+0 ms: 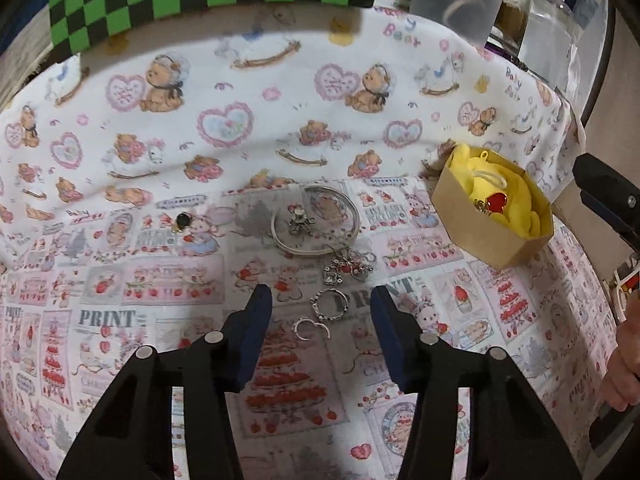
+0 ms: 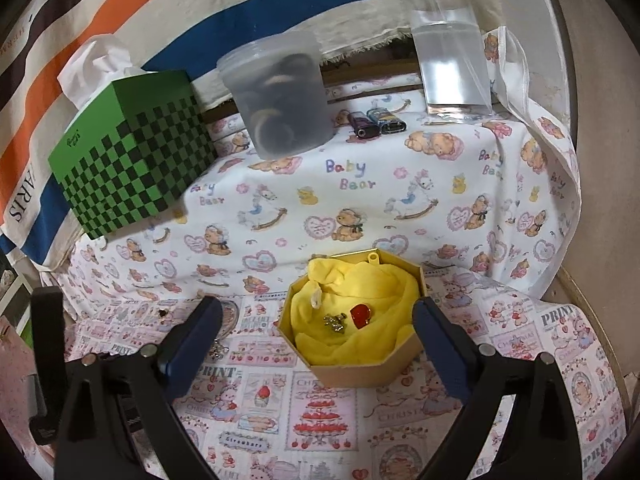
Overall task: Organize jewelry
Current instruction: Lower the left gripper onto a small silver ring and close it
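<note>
On the printed cloth, several silver pieces lie in the left wrist view. They are a bangle (image 1: 316, 220) with a charm (image 1: 298, 220) inside it, a cluster of charms (image 1: 348, 268), a patterned ring (image 1: 330, 304) and a small open ring (image 1: 310, 327). My left gripper (image 1: 320, 312) hangs over the two rings; its pads stand apart from them. A black stud (image 1: 183, 221) lies to the left. The gold octagonal box (image 2: 352, 376), lined with yellow cloth, holds a red heart piece (image 2: 361, 314) and a small charm (image 2: 334, 322). My right gripper (image 2: 318, 304) is open, a finger on either side of the box.
A green checkered tissue box (image 2: 132, 160) stands at the back left. Beside it are a cloudy tub of hair ties (image 2: 280, 100), two lighters (image 2: 376, 122) and a clear pump bottle (image 2: 448, 48). The table ends close on the right, where the cloth hangs over.
</note>
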{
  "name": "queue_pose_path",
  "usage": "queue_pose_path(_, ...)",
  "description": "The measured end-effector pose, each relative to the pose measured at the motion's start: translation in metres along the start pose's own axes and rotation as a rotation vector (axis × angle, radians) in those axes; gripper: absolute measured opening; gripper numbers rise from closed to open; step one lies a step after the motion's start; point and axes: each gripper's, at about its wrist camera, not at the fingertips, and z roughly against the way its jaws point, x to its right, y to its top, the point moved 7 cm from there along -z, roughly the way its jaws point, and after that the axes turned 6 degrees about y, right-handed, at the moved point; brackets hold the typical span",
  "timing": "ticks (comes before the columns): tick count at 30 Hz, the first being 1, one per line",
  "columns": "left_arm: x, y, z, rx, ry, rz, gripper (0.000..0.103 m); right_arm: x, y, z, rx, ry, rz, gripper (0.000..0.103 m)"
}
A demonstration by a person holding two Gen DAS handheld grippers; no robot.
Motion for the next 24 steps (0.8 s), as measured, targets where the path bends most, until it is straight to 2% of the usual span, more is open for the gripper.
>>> queue_pose_path(5,0.004,-0.002,-0.008,-0.019,0.008,-0.022,0.039,-0.001,-0.001,0.0,-0.003,-0.012,0.01,0.095)
queue_pose_path(9,0.008,-0.002,-0.011,0.0,0.031,-0.051,0.038,0.002,-0.001,-0.002,-0.008,-0.018,0.007,0.095)
queue_pose_path(13,0.011,0.0,-0.015,0.013,0.05,-0.063,0.029,0.003,-0.001,-0.004,-0.012,-0.023,0.006,0.095)
queue_pose_path(16,0.012,0.001,-0.017,0.012,0.047,-0.056,0.021,0.003,-0.001,-0.005,-0.015,-0.026,0.007,0.095)
queue_pose_path(18,0.01,0.001,-0.016,0.011,0.03,-0.042,0.021,0.003,-0.001,-0.005,-0.017,-0.028,0.007,0.095)
queue_pose_path(19,0.008,0.001,-0.016,0.009,0.023,-0.034,0.016,0.003,-0.001,-0.005,-0.017,-0.029,0.007,0.095)
queue_pose_path(20,0.004,0.001,-0.014,0.009,0.021,-0.027,0.006,0.003,-0.001,-0.005,-0.018,-0.029,0.008,0.095)
queue_pose_path(24,-0.006,0.002,-0.006,0.013,0.0,0.021,0.004,0.002,-0.001,-0.005,-0.018,-0.028,0.01,0.095)
